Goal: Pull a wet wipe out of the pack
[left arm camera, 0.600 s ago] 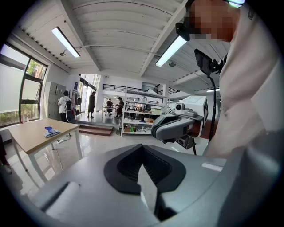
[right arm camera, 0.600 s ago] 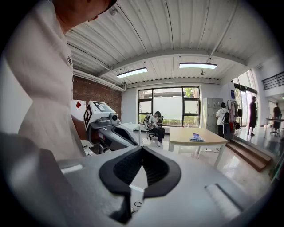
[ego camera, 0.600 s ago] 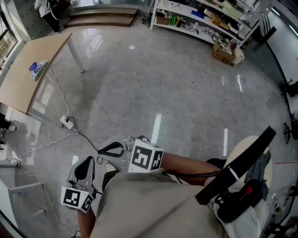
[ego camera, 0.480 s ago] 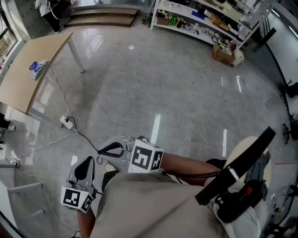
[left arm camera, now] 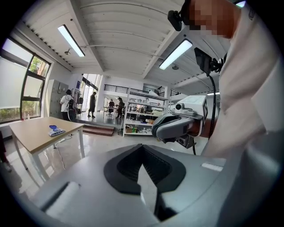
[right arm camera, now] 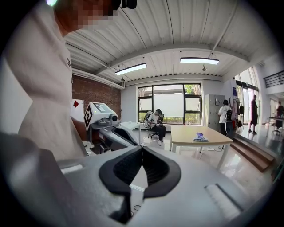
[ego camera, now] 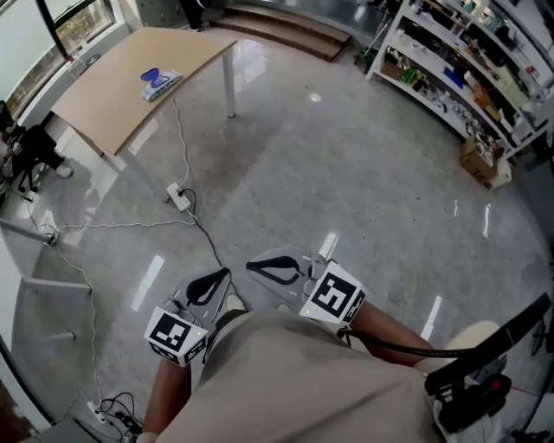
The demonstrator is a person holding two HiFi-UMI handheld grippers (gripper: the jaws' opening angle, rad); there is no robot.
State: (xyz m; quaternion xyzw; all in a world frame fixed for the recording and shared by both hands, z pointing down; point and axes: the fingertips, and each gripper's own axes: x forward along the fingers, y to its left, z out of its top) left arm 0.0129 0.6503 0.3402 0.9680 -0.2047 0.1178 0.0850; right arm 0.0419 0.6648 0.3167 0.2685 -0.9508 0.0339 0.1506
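Note:
The wet wipe pack [ego camera: 161, 80] is a flat blue-and-white packet lying on a light wooden table [ego camera: 112, 104] far off at the upper left of the head view. It also shows small in the left gripper view as the pack [left arm camera: 56, 130] and in the right gripper view as the pack [right arm camera: 200, 137]. My left gripper [ego camera: 225, 273] and right gripper [ego camera: 251, 266] are held close to my body above the floor, far from the table. Both are shut with nothing between the jaws: left gripper [left arm camera: 142, 145], right gripper [right arm camera: 142, 147].
A power strip [ego camera: 179, 197] and cables trail across the shiny floor between me and the table. Stocked shelves [ego camera: 467, 78] line the upper right. Wooden steps [ego camera: 286, 26] lie beyond the table. A person sits on a chair [right arm camera: 156, 122] by the window; others stand far off.
The head view has swung, so the table and pack now sit nearer the frame's middle. Both grippers appear further right in the frame and stay shut.

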